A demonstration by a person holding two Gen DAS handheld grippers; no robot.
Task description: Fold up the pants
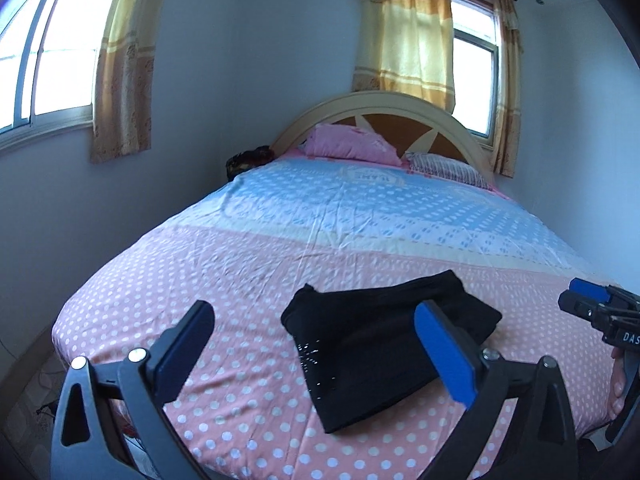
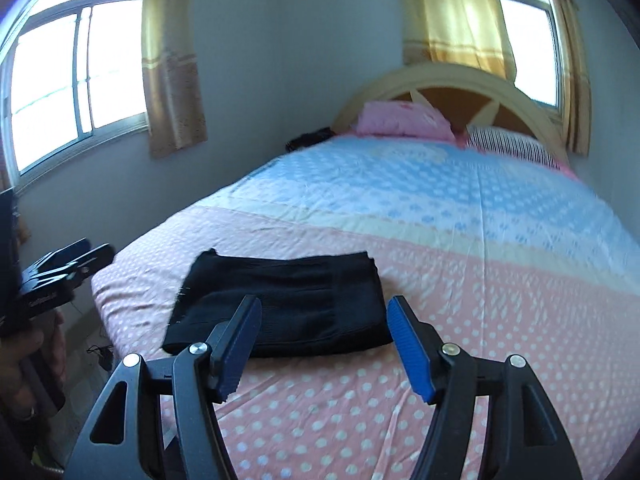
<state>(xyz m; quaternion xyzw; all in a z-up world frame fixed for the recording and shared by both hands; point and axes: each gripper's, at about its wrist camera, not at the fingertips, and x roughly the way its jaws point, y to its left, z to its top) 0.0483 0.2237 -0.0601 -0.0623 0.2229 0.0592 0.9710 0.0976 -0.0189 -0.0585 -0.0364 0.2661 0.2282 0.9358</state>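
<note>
One pair of black pants (image 1: 384,344), folded into a single bundle, lies on one bed (image 1: 280,248). Two tongs are in view, the left tongs (image 1: 316,344) and the right tongs (image 2: 324,344), each with two blue-padded fingers. At the headboard (image 1: 384,104) sit two pillows, one pink (image 1: 352,144) and one striped (image 1: 444,168). Two windows (image 1: 52,52) carry curtains (image 1: 408,36).

Wide open bedspread (image 1: 360,216) beyond the folded black pants (image 1: 384,344), nothing on it until the pink pillow (image 1: 352,144) and striped pillow (image 1: 444,166) at the far headboard (wall hugs the left edge). Both grippers hang apart, jaws spread, above the near end.
</note>
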